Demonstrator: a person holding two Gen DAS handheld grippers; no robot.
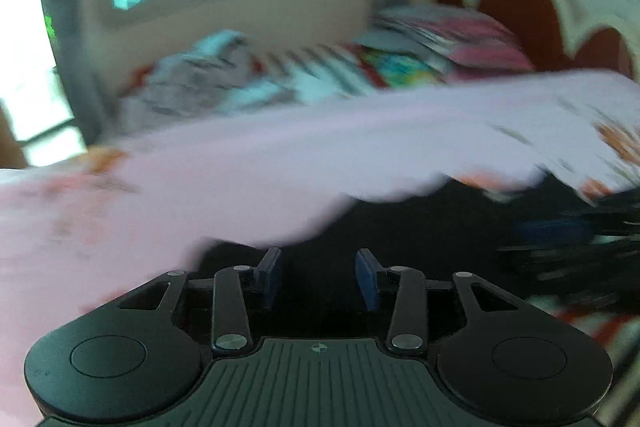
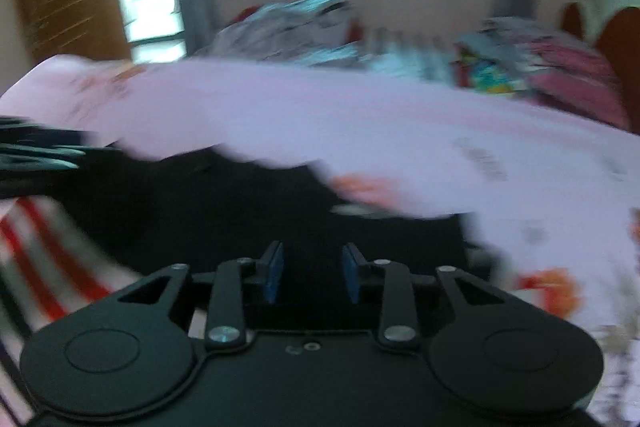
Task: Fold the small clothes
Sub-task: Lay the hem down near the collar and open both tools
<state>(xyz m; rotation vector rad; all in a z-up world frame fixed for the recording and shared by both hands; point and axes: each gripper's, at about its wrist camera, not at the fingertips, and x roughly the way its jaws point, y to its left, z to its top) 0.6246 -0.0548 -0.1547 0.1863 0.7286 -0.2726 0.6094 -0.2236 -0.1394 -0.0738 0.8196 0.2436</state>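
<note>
Pointing downward at a slant over the bed, the left gripper has its blue pads parted with nothing between them; a dark garment lies just beyond the fingertips, and a pale pink printed cloth spreads past it and to the left. The right gripper tilts down likewise, its pads a narrow gap apart and empty, over the same dark garment, with the pink cloth ahead and to the right. Both views are blurred.

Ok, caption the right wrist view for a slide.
Open right tongs over a black garment, pale pink cloth beyond.
</note>
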